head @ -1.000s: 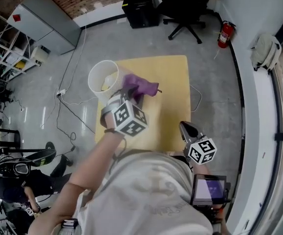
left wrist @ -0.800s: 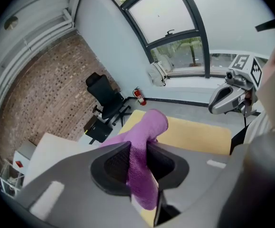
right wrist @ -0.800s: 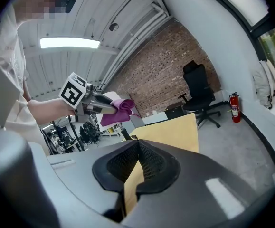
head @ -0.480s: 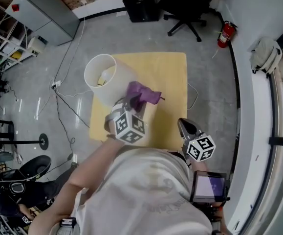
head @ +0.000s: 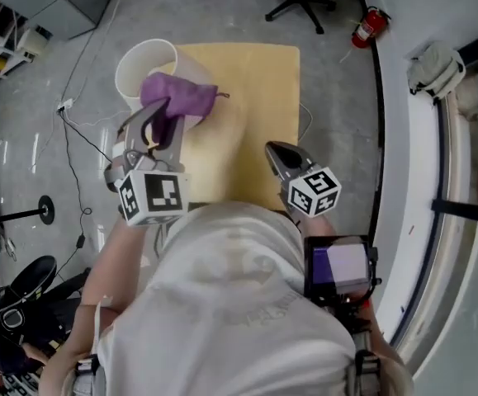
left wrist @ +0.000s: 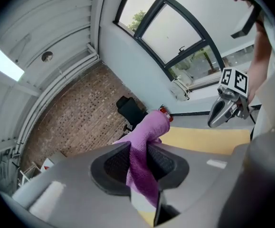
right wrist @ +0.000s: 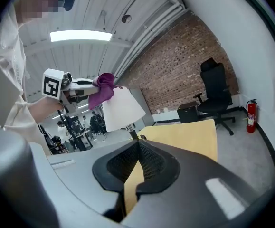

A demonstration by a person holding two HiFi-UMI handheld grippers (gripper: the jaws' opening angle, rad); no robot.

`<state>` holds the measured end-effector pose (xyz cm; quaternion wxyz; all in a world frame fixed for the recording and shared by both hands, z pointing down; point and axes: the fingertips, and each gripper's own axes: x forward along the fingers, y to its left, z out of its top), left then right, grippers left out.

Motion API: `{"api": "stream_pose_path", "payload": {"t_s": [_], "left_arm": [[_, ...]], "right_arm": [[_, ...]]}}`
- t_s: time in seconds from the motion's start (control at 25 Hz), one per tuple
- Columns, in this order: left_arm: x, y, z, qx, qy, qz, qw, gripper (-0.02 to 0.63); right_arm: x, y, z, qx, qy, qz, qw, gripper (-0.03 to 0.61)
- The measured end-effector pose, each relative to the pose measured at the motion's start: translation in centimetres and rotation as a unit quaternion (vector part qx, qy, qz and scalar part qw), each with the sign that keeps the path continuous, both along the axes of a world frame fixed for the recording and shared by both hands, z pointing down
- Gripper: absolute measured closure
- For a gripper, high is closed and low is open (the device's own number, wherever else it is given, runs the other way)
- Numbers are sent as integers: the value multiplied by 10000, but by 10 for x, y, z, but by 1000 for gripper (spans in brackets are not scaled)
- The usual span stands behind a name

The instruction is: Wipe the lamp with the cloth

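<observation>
Left gripper (head: 158,115) is clamped on the purple cloth (head: 181,97). In the left gripper view the cloth fills the gap btwn the pads, sticks out past the tips & hangs in a fold below. The gripper is held up, w/ the cloth bunched against the upper rim of the lamp (head: 144,60), on the side facing the tabletop's middle.

The lamp stands at the far-left corner of the yellow tabletop (head: 263,81). In the head view its white shade (right wrist: 123,109) overhangs the left edge. The right gripper view shows a dark stem under the shade; the base is hidden behind that gripper's jaws.

Right gripper (head: 275,153) hovers over the near-right part of the tabletop, well apart from lamp & cloth. Its jaws are together w/ nothing in them, only a thin slit showing tabletop below the pads. Its marker cube (head: 313,190) sits just ahead of the person's torso.

Bkgd: black office chair (right wrist: 215,91) & red fire extinguisher (right wrist: 250,115) on the floor beyond the far edge, by a brick wall (right wrist: 184,56).
</observation>
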<state>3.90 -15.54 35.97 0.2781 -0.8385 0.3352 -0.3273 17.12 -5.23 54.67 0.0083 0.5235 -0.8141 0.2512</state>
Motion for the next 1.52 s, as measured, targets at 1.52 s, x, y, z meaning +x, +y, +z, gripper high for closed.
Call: {"api": "stream_pose_path", "payload": {"t_s": [1.52], "left_arm": [[-29,12,-13,323,966,-360,9941,526]], "right_arm": [[-32,-2,-9,-63,30,-666,9978,565]]}}
